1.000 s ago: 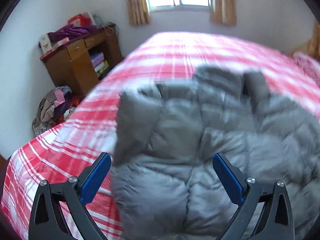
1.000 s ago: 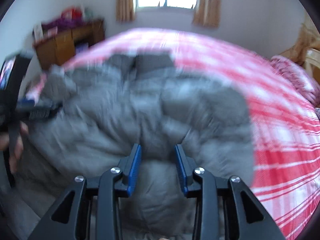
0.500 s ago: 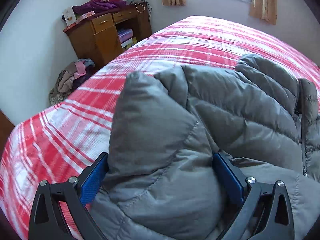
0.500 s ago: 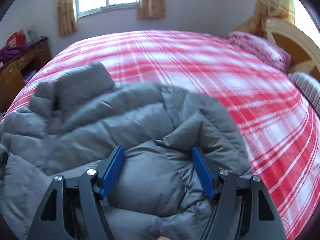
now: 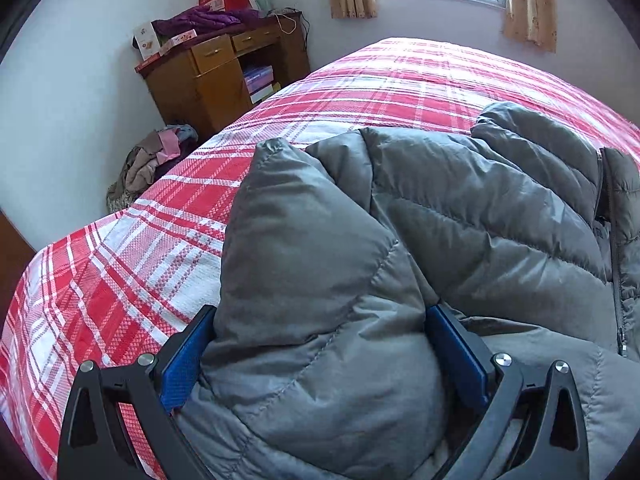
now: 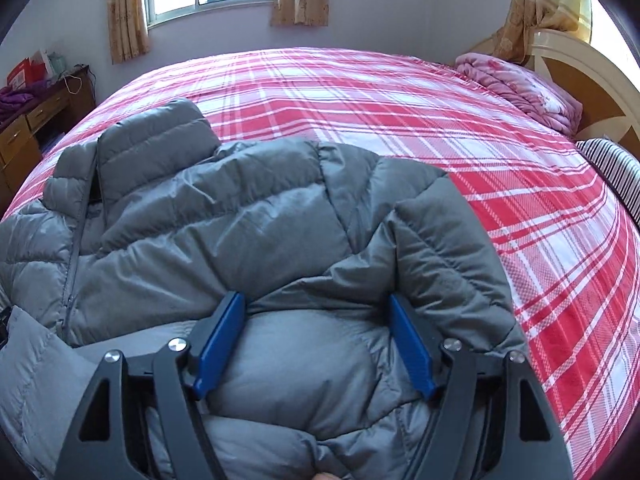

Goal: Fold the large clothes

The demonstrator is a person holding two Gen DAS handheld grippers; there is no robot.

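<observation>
A grey puffer jacket (image 5: 480, 208) lies front-up on a red and white plaid bed (image 5: 140, 248), collar toward the window, zipper showing. My left gripper (image 5: 320, 356) is wide open with the jacket's left sleeve bulging between its blue pads. The jacket also fills the right wrist view (image 6: 240, 220). My right gripper (image 6: 316, 344) is wide open astride the puffy right sleeve on the plaid bed (image 6: 520, 184). Neither gripper pinches the fabric.
A wooden desk (image 5: 216, 76) with clothes and boxes on top stands by the wall left of the bed, with a heap of clothes (image 5: 148, 164) on the floor. A pink quilt (image 6: 520, 88) and striped pillow (image 6: 612, 168) lie by the headboard.
Both grippers came down onto the jacket's sleeves. The right gripper went from nearly shut to wide open. The last half second shows little motion.
</observation>
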